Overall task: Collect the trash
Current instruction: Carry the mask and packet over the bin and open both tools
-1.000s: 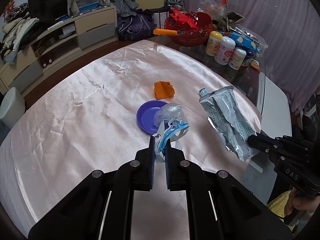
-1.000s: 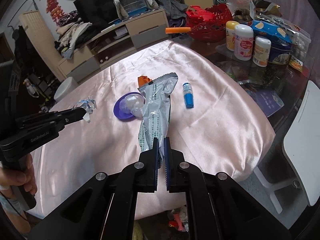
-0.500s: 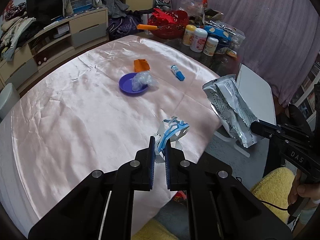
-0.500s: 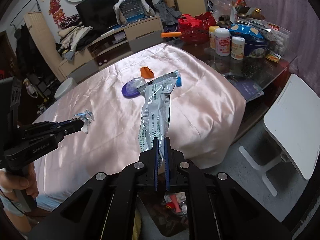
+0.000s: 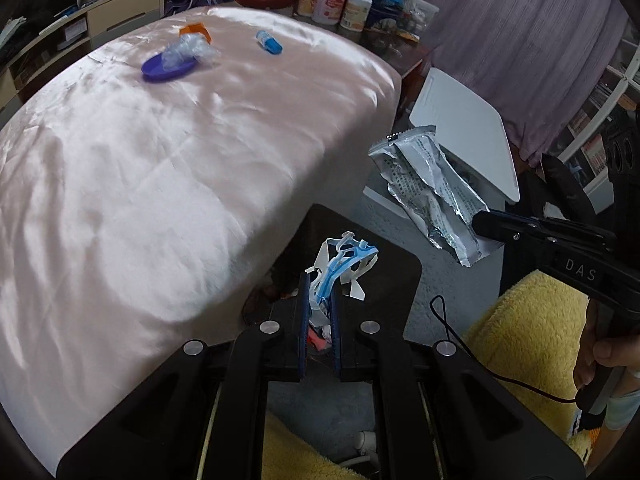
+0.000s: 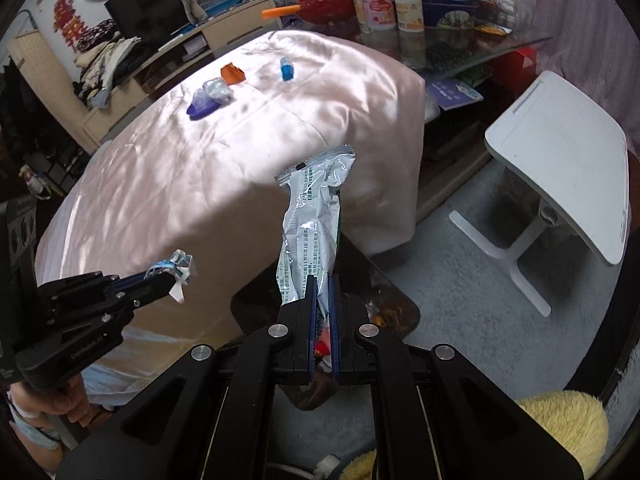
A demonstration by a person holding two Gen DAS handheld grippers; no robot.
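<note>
My left gripper [image 5: 320, 300] is shut on a crumpled blue and white wrapper [image 5: 340, 264]; it also shows in the right wrist view [image 6: 172, 266]. My right gripper [image 6: 322, 292] is shut on a long silver foil packet [image 6: 312, 216], also seen in the left wrist view [image 5: 428, 192]. Both hang beside the table edge over a dark bin [image 5: 384, 276] on the floor, which holds some trash [image 6: 384, 308]. On the pink tablecloth [image 5: 140, 160] remain a purple dish [image 5: 168, 68] with a clear plastic wad [image 5: 188, 50], an orange scrap [image 5: 196, 32] and a small blue tube [image 5: 270, 42].
A white side table [image 6: 560, 152] stands right of the bin. Yellow fluffy cushions [image 5: 524, 336] lie at the near side. Bottles and snack bags [image 5: 340, 0] crowd the glass table beyond the cloth. A low cabinet [image 6: 224, 36] stands at the back.
Both grippers have pulled back off the table and dropped lower, carrying their trash over the floor bin. The items on the cloth have not moved.
</note>
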